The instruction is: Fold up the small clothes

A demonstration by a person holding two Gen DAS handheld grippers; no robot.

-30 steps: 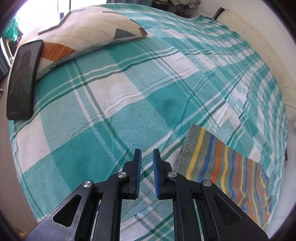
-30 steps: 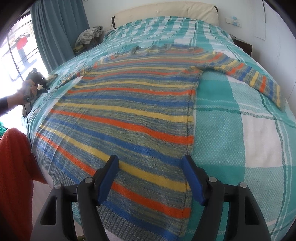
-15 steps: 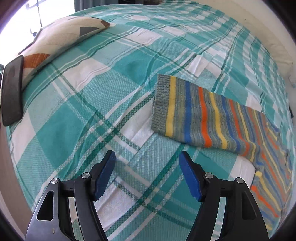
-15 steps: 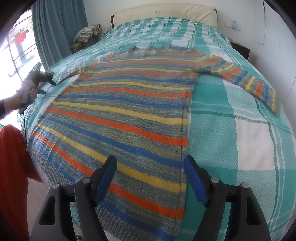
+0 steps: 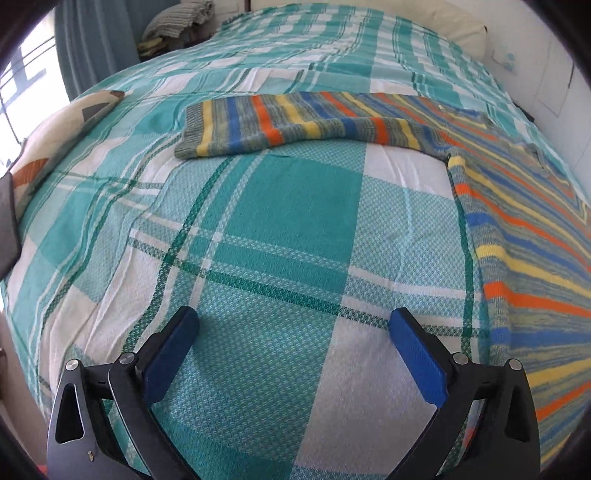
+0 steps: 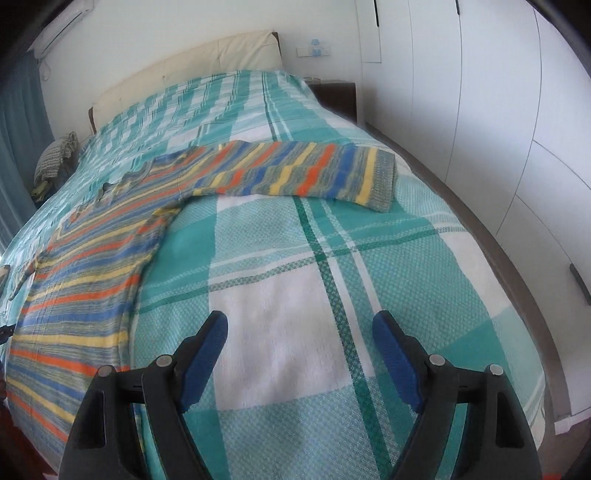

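Observation:
A striped knit sweater (image 5: 524,236) in blue, orange, yellow and grey lies flat on the teal plaid bedspread (image 5: 280,229). Its left sleeve (image 5: 295,123) stretches out ahead of my left gripper (image 5: 293,325), whose jaws are opening wide over bare bedspread with nothing between them. In the right wrist view the sweater body (image 6: 85,280) lies at the left and the right sleeve (image 6: 306,173) reaches toward the bed's right edge. My right gripper (image 6: 299,325) hovers over the bedspread (image 6: 288,295) short of that sleeve, jaws opening, nothing between them.
A patterned pillow (image 5: 55,140) and a dark phone (image 5: 7,221) lie at the bed's left side. Folded cloth (image 5: 177,18) sits by the curtain. A cream headboard (image 6: 192,62), a nightstand (image 6: 336,96) and white wardrobe doors (image 6: 480,110) border the bed's right side.
My left gripper went from nearly shut to wide open and swung toward the left sleeve. My right gripper swung off the sweater body toward the right sleeve, opening a little more.

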